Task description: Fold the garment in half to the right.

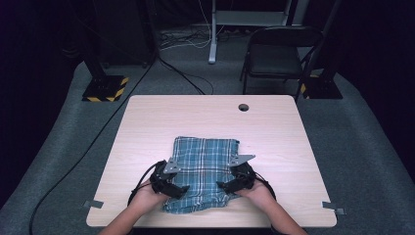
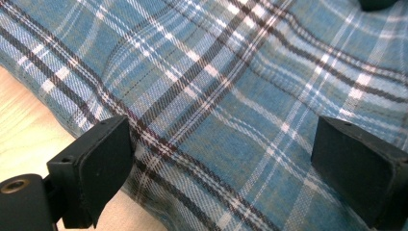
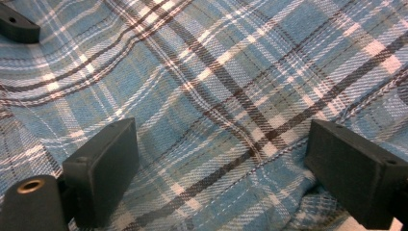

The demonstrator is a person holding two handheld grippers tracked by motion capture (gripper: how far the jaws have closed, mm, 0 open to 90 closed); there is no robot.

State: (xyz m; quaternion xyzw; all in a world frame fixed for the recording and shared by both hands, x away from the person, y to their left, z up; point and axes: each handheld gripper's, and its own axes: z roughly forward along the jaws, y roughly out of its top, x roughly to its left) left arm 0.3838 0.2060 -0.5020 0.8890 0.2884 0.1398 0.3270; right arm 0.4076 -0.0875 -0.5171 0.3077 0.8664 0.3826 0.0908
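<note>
Grippers poised, jaws apart: the left gripper point(image 1: 182, 188) and right gripper point(image 1: 220, 185) hover over the near end of a blue plaid cloth point(image 1: 205, 166), lying rumpled near the bench's point(image 1: 147, 122) front edge. The step looks like reaching to grasp; next, each likely needs lowering and closing on fabric.
</note>
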